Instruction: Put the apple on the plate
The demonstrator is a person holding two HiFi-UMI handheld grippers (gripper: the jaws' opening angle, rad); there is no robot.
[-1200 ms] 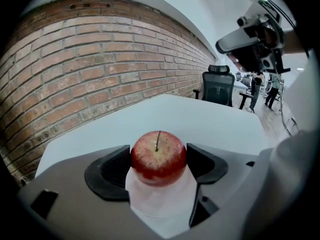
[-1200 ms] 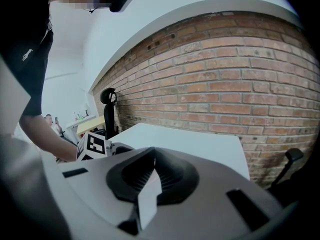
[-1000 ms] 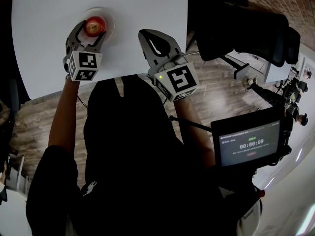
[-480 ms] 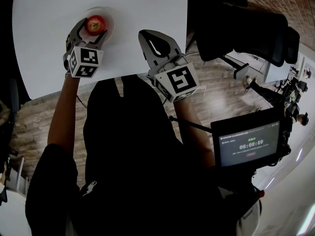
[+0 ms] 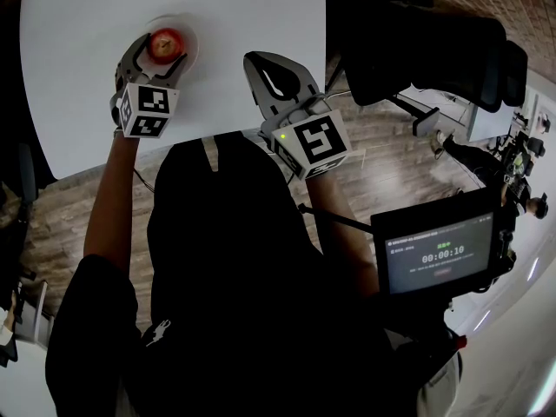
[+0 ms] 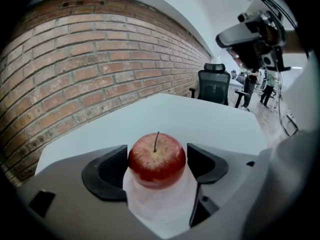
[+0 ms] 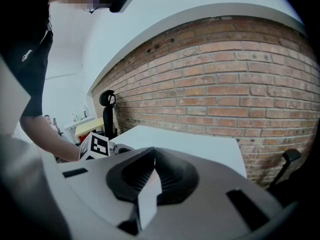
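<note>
Red with a thin stem, the apple (image 6: 157,160) sits on a pale translucent plate (image 5: 192,36) near the far side of the white table (image 5: 78,24). The left gripper (image 6: 157,165) reaches down to it, its dark jaws standing wide and set close against the apple's two sides. The right gripper (image 5: 261,68) hovers over the table's near edge, well apart from the plate, its jaws drawn together with nothing between them.
</note>
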